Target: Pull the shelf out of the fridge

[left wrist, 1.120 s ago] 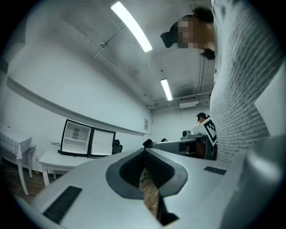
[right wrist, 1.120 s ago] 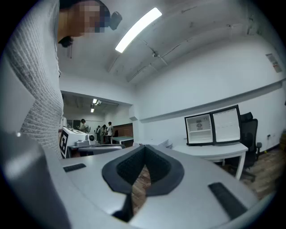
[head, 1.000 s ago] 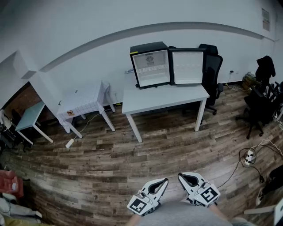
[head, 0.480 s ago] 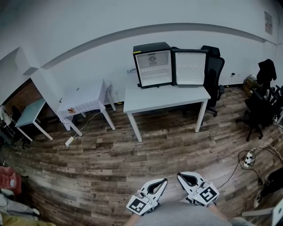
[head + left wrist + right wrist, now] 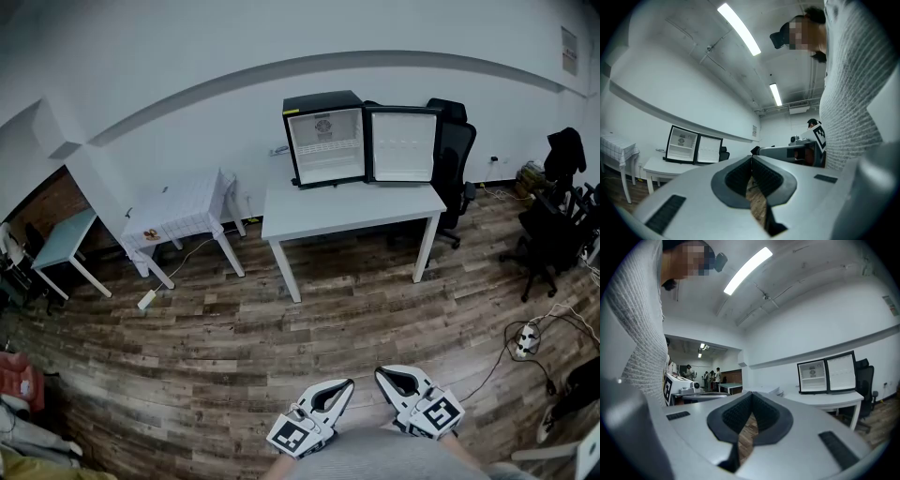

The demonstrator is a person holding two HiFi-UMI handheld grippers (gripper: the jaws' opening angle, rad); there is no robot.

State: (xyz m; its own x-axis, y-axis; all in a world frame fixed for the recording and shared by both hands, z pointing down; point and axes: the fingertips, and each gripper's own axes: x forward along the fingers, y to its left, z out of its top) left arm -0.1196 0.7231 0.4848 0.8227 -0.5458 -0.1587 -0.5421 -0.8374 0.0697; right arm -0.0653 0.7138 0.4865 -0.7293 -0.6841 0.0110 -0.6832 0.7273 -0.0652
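Black outside and white within, the fridge [image 5: 323, 141] stands open on the far desk [image 5: 352, 208] in the head view, its door [image 5: 403, 142] swung to the right. The shelf [image 5: 324, 143] is a thin pale line across the cavity, not yet drawn out. Both tools sit at the near edge, well apart from it across the wooden floor [image 5: 281, 319]. The left tool [image 5: 349, 382] and the right tool [image 5: 380, 373] point toward the fridge. The left gripper view shows its tool clenched, pads meeting tip to tip on nothing, with the fridge far off to the left. The right gripper view shows the same: empty, clenched, the shelf seated mid-height inside. The approach looks like the step in hand. It would go best by closing in squarely, releasing the tool's jaws before arrival, meeting the shelf's front edge level, staying clear of the door, and then drawing straight back.
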